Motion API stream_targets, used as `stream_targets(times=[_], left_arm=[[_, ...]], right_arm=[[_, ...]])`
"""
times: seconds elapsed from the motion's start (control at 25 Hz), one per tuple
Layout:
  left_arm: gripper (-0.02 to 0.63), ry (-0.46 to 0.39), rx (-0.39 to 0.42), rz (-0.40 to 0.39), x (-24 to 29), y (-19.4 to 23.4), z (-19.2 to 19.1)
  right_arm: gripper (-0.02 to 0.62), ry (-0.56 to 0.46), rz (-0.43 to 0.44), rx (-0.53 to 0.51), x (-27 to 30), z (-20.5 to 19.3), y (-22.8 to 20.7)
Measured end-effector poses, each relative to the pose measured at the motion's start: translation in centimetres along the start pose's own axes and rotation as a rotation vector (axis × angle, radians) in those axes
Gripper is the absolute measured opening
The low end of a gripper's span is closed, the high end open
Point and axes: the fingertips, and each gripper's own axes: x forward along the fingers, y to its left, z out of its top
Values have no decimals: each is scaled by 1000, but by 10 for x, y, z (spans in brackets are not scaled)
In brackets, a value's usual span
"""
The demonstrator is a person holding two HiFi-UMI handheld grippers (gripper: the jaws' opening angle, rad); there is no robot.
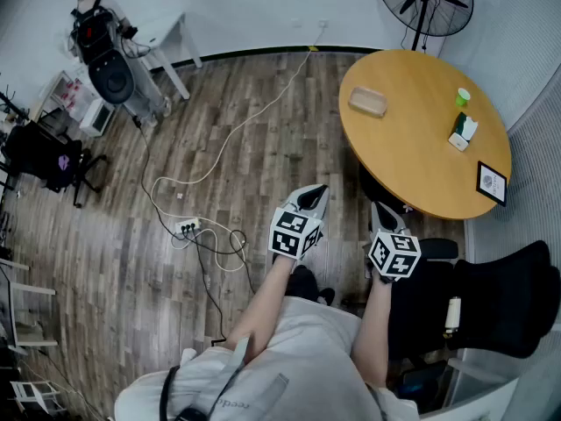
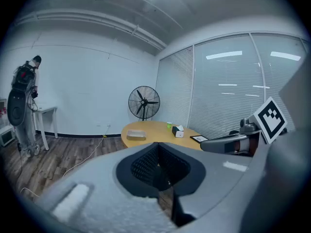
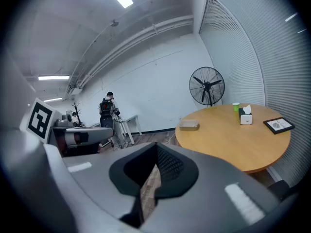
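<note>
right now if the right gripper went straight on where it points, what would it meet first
Likely the near left edge of the round table; the right gripper may instead skim over it. Depth unclear.

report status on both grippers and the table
Left gripper shut, empty. Right gripper shut, empty. Both above floor beside round table, touching nothing. Black chair close at right.

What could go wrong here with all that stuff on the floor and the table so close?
The white cables and power strip lie on the floor just left of the person; a step that way might trip them. The right gripper is close to the edge of the round wooden table and might bump it.
</note>
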Motion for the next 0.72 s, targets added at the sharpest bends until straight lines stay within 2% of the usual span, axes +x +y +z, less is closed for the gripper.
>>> stream_targets(times=[0.32,0.52,0.72], left_arm=[[3,-19,8,-14,-2,2,8],[3,-21,-11,-6,-3,11,8],[5,-15,-29,33,-9,33,12]], right_arm=[[-2,-5,2,-5,6,6,3],[-2,-82,53,100,7,20,2],[-2,-64,77,105,17,22,1]])
